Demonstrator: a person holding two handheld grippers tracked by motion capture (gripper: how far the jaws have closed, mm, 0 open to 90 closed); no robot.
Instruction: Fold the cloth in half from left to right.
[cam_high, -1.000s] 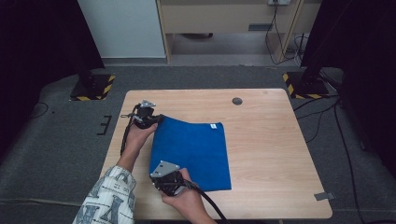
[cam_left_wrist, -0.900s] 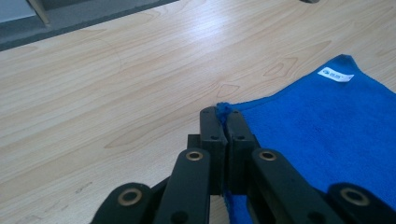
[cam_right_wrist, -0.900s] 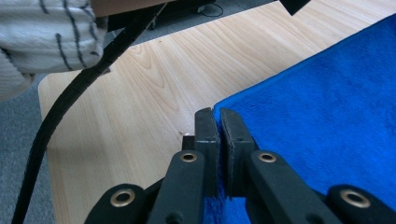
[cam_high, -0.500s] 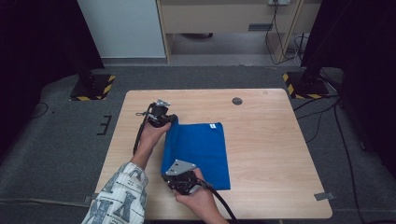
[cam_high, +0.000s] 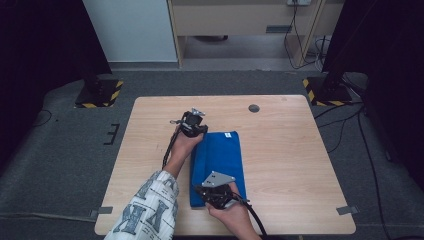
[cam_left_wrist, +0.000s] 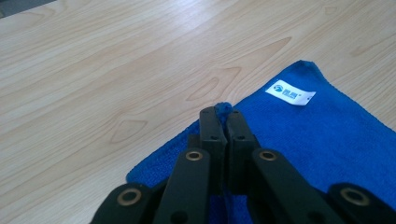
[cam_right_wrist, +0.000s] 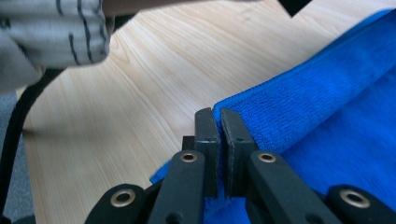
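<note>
Blue cloth (cam_high: 219, 162): seen folded into a narrow upright strip in the lower middle of the high view, lying on the wooden table; a raised folded layer is seen along the upper right of the right gripper view (cam_right_wrist: 327, 88).
White tag (cam_high: 228, 134): seen at the cloth's top edge in the high view, and at right of centre in the left gripper view (cam_left_wrist: 290, 92).
Left gripper (cam_high: 195, 131): placed at the cloth's upper left corner, just above centre in the high view; its jaws are pressed together on that corner, a small tuft of blue being seen at their tips in the left gripper view (cam_left_wrist: 223, 111).
Right gripper (cam_high: 212, 196): placed at the cloth's lower edge, bottom centre of the high view, a grey three-cornered plate being carried on top; its jaws are clamped on the cloth's edge in the right gripper view (cam_right_wrist: 218, 116).
Patterned sleeve (cam_high: 147, 212): seen at the lower left of the high view and at the upper left of the right gripper view (cam_right_wrist: 56, 32).
Table (cam_high: 290, 150): pale wood, with a dark round spot (cam_high: 254, 108) near its upper edge.
Floor (cam_high: 65, 155): grey carpet is seen around the table.
</note>
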